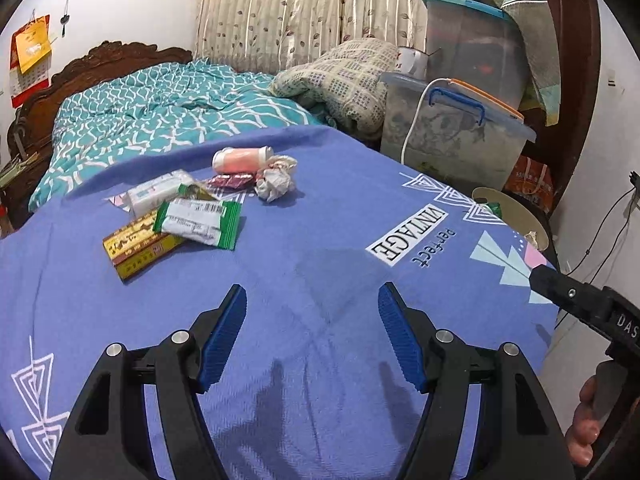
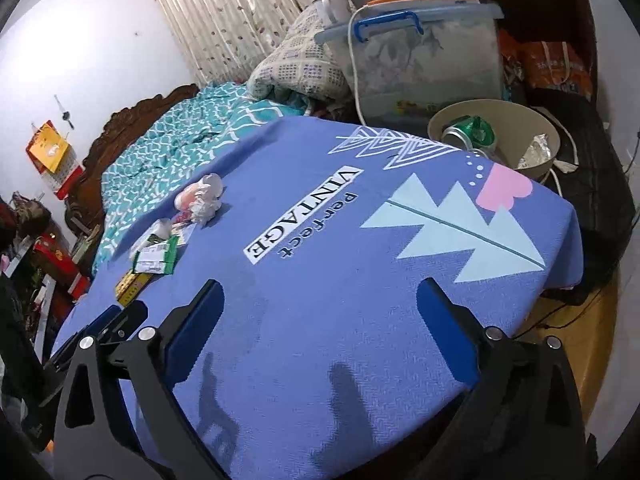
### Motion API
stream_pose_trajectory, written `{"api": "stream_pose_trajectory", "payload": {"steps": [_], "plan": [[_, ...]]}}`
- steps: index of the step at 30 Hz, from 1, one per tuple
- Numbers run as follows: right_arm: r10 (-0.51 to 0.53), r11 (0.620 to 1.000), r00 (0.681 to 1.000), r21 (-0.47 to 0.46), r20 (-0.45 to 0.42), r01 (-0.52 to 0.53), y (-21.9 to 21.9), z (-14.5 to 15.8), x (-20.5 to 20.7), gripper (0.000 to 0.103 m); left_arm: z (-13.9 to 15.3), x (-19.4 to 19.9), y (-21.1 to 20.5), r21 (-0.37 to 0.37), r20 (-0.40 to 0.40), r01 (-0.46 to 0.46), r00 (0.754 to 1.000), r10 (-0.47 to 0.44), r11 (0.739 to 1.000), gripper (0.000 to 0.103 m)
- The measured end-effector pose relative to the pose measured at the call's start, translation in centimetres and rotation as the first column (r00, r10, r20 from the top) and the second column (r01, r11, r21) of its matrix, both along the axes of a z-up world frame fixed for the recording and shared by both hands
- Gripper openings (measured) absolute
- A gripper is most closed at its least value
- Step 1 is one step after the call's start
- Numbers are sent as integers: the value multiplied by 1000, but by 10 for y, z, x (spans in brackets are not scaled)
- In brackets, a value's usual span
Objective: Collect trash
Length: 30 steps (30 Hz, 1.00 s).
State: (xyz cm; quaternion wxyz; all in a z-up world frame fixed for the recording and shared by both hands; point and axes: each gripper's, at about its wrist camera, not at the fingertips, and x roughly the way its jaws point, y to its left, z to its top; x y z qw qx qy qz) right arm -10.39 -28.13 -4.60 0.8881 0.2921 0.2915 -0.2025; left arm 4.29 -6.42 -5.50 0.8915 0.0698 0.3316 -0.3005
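Jaws empty, trash (image 1: 200, 204) well ahead, left.

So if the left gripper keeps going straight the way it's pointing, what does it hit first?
Most likely the bare blue cloth itself: the left gripper is open, empty and tilted down at it. The green-and-white wrapper and the rest of the trash lie up and to the left of that line, though depth is hard to judge.
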Motion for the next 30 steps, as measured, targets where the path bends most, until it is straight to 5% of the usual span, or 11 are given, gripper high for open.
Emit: {"api": "stream_pose_trajectory", "payload": {"steps": [16,24,30], "plan": [[-52,997,997,45,-65,55,-6,-27,2,98,-18,5,-6,42,5,-18,1000,18,999,71],[-53,998,995,41,-80,57,-4,-29,4,99,-16,0,-3,28,42,-29,999,28,999,94],[-39,999,996,30,-79,41,-2,-29,6,99,-15,6,8,-23,12,-75,997,75,997,94]]}}
